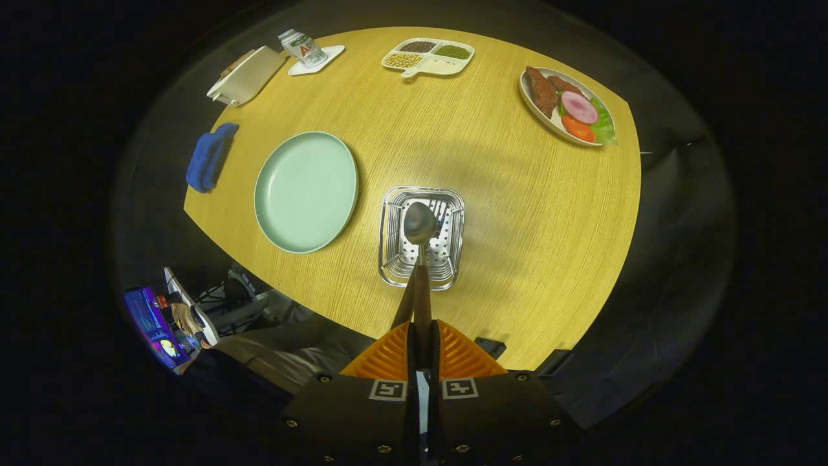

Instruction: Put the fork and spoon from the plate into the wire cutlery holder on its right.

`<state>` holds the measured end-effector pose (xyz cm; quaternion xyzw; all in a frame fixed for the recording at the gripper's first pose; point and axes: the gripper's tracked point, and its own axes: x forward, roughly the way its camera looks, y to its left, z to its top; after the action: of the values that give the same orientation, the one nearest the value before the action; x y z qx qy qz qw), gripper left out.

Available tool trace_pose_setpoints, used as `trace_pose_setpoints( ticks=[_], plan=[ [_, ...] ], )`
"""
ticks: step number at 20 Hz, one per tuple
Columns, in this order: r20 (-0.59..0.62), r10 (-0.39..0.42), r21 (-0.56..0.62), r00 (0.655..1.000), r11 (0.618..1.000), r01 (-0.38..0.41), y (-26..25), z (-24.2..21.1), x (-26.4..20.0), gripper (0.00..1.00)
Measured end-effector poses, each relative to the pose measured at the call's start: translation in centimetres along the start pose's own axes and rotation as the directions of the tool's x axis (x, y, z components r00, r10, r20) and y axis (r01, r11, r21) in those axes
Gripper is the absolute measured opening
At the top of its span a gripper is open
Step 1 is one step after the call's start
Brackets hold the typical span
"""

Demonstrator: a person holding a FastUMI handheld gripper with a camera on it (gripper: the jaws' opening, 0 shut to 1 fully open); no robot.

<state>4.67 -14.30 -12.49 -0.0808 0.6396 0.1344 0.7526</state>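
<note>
A wooden table [491,194] is seen from above, looking forward along a hand-held gripper [424,343]. Its two fingers are closed narrowly on the wooden handle of a spoon [420,223], one pressing from each side. The spoon points away from the fingers, and its metal bowl hangs over the open top of the wire cutlery holder [422,236], which stands on the table just beyond the fingertips. A fork [438,210] already sits inside the holder; its tines show beside the spoon's bowl, and a second wooden handle slants out toward the fingers (whether the spoon's bowl touches the holder cannot be told).

Just left of the holder lies a pale green plate [305,191]. Farther left, at the table's edge, is a folded blue cloth [208,157]. On the far left are a white box-like object [246,76] and a can [303,47] on a white coaster. On the far side sits a divided white dish of beans and grains [428,55]. At the far right is a plate of food [566,103] with meat, tomato and lettuce.
</note>
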Motion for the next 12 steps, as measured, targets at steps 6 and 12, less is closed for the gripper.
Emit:
trace_pose_setpoints(
  ticks=[6, 12],
  plan=[
    [-0.029, -0.004, 0.012, 1.000, 1.000, 0.004, 0.3, 0.7, 0.8, 0.06],
    [-0.056, -0.029, 0.048, 0.998, 0.998, 0.032, 0.4, 1.4, 1.9, 0.08]
  ],
)
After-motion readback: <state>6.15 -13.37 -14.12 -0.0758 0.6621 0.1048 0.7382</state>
